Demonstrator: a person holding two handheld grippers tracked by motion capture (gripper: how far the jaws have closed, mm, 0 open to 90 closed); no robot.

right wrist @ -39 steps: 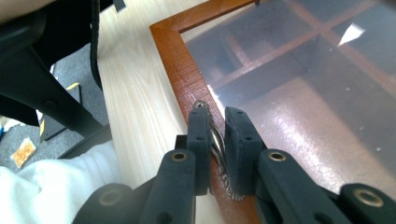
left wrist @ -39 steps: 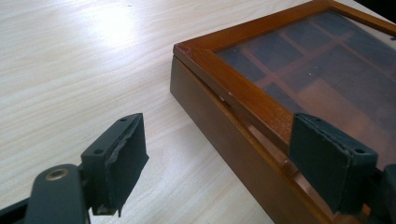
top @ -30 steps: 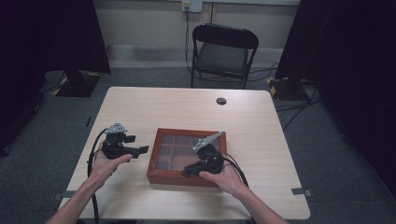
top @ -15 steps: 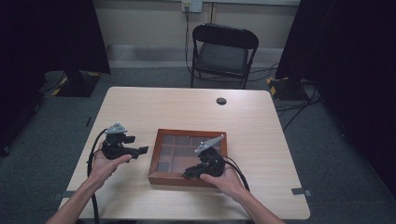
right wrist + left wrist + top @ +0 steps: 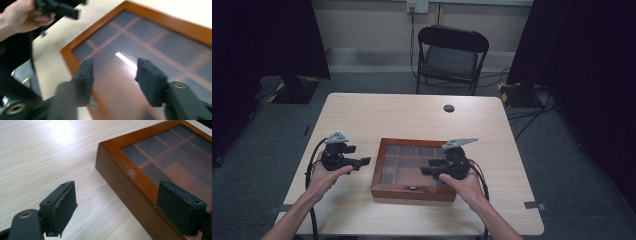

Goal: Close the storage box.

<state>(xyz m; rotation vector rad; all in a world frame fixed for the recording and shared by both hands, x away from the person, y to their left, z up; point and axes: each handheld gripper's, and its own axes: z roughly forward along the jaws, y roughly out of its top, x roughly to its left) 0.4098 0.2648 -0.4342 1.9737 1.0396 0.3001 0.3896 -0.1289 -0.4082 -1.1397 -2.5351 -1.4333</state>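
Two tongs work at a wooden box (image 5: 412, 172) with a glass grid lid, lying closed on the counter (image 5: 412, 115) near its front edge. Left tongs (image 5: 362, 162) stand open, empty, just beside the box's left side. Right tongs (image 5: 426, 171), above the lid, have just been opening; nothing sits between them.

Place: a recording studio or lab room, not a home.
Walls: black curtains (image 5: 257, 45) hang at both sides.
Floor: grey carpet (image 5: 572, 165) with loose cables (image 5: 532, 107) and tape marks.
Furniture: one plain table (image 5: 402, 112), a folding chair (image 5: 451, 57) beyond its far edge.
Power: a wall socket (image 5: 417, 6) above the chair.
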